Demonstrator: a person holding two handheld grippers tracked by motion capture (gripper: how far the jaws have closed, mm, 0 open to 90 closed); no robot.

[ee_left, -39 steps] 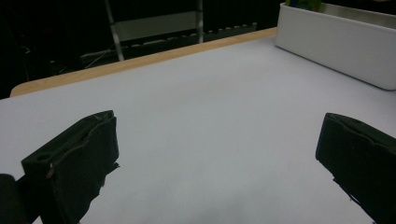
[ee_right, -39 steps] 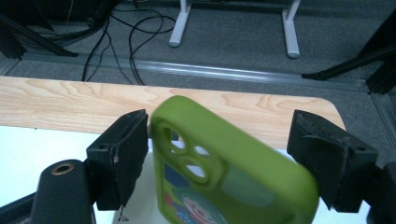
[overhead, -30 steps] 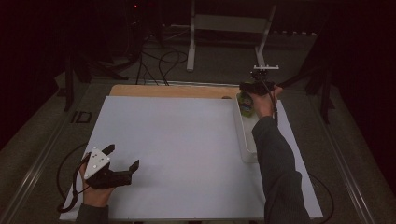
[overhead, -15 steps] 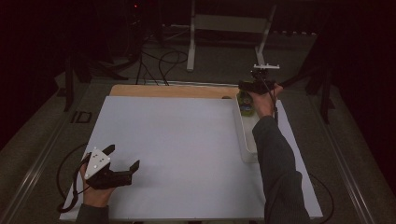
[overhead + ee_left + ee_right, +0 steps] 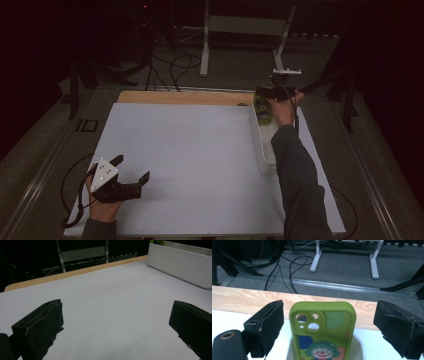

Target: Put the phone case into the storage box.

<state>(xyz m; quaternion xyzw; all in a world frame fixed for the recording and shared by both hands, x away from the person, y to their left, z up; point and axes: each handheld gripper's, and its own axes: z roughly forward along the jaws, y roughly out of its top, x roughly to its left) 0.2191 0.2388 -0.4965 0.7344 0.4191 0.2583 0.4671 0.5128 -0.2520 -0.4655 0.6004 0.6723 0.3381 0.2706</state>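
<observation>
Phone case (image 5: 322, 332) – glossy green, rounded, cartoon clown print

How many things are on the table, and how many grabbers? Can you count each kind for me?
Green phone case with a clown picture: 1
Long white plastic tray: 1
White table mat: 1
Black two-jaw grippers: 2, the left gripper and the right gripper
Total: 5
</observation>
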